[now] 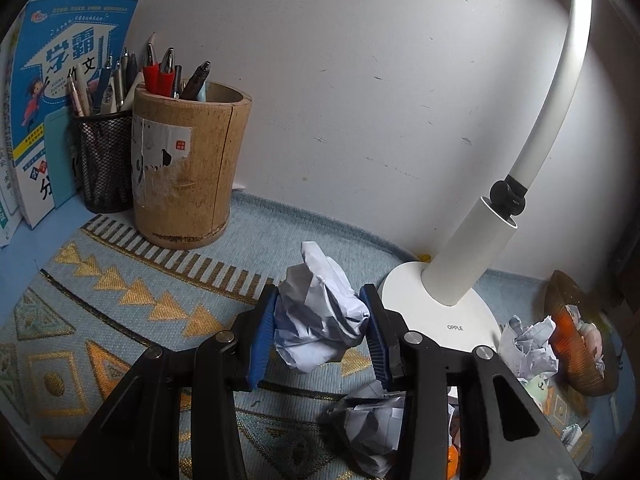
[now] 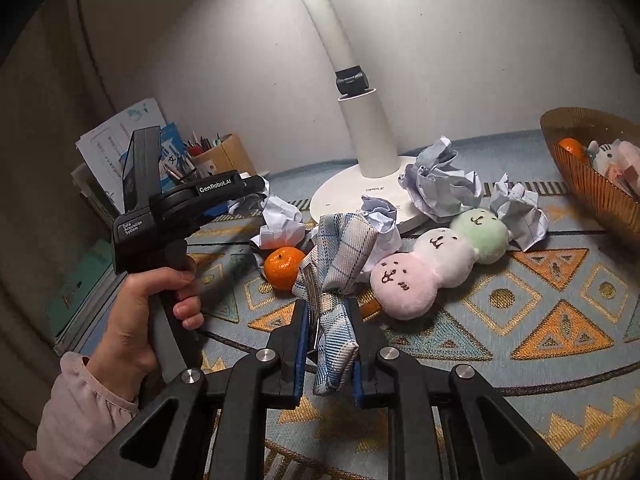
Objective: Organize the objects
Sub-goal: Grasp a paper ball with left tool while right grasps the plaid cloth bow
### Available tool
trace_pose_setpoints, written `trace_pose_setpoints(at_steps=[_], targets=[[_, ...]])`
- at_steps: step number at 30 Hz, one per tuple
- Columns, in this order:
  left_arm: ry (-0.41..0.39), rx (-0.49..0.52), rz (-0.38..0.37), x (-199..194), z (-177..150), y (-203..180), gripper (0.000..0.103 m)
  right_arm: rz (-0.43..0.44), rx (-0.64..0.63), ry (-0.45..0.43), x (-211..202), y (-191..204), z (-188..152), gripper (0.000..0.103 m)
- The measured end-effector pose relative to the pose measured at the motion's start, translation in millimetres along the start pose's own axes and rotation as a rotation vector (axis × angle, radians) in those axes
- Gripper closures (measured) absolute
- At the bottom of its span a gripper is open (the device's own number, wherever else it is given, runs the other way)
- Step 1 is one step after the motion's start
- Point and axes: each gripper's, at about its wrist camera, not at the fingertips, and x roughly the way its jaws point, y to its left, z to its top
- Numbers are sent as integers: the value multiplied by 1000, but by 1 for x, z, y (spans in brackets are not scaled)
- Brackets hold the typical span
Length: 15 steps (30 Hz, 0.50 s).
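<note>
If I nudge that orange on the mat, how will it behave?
The orange looks round and firm, so it will probably roll. The woven mat may slow it. The crumpled paper touching it behind looks light and would likely just shift.

Your left tongs cover the middle of a second paper ball beneath them; its lower end blurs at the frame bottom. An orange shows only as a sliver behind the right finger. The bowl is squeezed against the fisheye rim, contents unreadable. In your right wrist view, the plaid cloth hides part of another paper ball; the lamp head runs off the top edge.
</note>
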Motion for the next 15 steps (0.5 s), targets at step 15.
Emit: trace_pose_setpoints(at_steps=[15], targets=[[-24, 23, 43, -5, -18, -10, 65, 19, 37, 27, 7, -6, 0, 86]])
